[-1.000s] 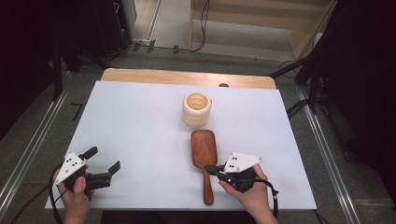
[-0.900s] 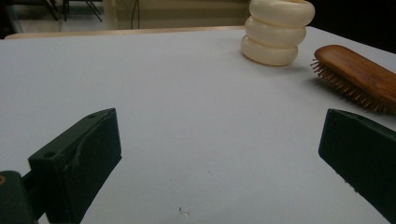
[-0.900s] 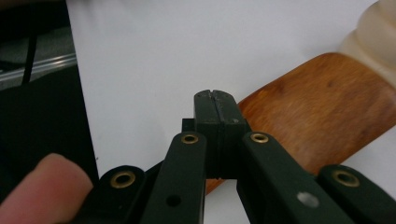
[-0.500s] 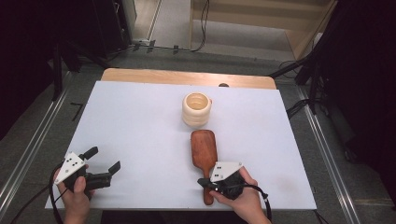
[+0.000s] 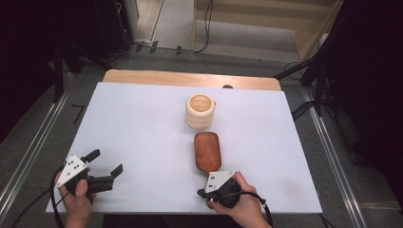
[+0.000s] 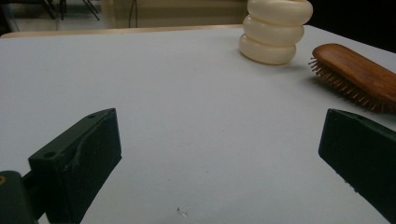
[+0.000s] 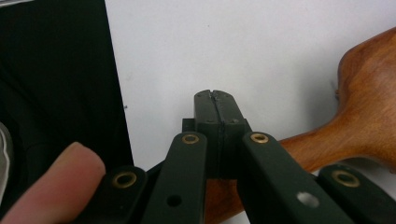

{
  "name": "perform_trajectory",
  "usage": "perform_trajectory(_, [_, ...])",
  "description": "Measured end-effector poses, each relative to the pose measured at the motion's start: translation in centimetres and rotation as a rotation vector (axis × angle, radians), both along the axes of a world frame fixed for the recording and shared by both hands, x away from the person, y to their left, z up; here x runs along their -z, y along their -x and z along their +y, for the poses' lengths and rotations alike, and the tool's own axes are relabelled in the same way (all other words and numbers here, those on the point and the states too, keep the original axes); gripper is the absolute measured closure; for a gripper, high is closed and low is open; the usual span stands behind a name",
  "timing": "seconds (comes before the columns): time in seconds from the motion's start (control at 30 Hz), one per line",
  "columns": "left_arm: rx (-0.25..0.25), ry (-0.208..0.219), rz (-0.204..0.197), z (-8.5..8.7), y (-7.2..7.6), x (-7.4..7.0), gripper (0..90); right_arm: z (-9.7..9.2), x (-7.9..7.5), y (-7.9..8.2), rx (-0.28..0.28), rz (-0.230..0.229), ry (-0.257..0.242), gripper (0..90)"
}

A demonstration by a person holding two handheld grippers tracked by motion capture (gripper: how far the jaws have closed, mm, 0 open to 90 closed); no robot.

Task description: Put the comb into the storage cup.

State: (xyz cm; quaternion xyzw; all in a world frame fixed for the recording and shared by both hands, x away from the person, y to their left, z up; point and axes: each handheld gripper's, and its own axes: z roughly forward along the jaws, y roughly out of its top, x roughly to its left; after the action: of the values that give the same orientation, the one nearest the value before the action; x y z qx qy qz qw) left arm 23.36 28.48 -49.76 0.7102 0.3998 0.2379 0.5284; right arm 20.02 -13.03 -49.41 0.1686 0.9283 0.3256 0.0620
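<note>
My right tool [image 5: 203, 194] sits over the hairbrush [image 5: 207, 150] handle at the table's [image 5: 133, 128] near edge, jaws pressed together, gripping nothing. My left tool [image 5: 105, 165] rests at the near left, jaws wide apart. The brush lies just before the cream cup [image 5: 200, 111].

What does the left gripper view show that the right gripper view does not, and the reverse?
Left gripper view: the left tool with jaws wide open, the cream ringed cup, and the bristles of the wooden brush. Right gripper view: the right tool shut, above the brush handle, and a fingertip. Both: the wooden brush on the white table.
</note>
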Motion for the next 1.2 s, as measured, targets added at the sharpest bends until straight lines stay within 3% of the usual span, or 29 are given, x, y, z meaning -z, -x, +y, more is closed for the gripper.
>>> perform_trajectory(0.27, [-0.001, 0.001, -0.001, 0.0, 0.0, 0.0, 0.0, -0.6, 0.1, -0.2, 0.010, 0.004, 0.024, 88.4])
perform_trajectory(0.67, [0.002, 0.002, -0.001, 0.0, 0.0, 0.0, 0.0, -2.1, 0.2, -0.7, 0.025, 0.049, 0.033, 88.4])
perform_trajectory(1.03, [0.003, 0.003, 0.000, 0.0, 0.0, 0.0, 0.0, -4.6, -0.1, -1.5, 0.087, 0.066, 0.026, 88.4])
perform_trajectory(1.2, [0.003, 0.004, -0.001, 0.0, 0.0, 0.0, 0.0, -5.7, -0.2, -1.8, 0.115, 0.057, 0.046, 88.4])
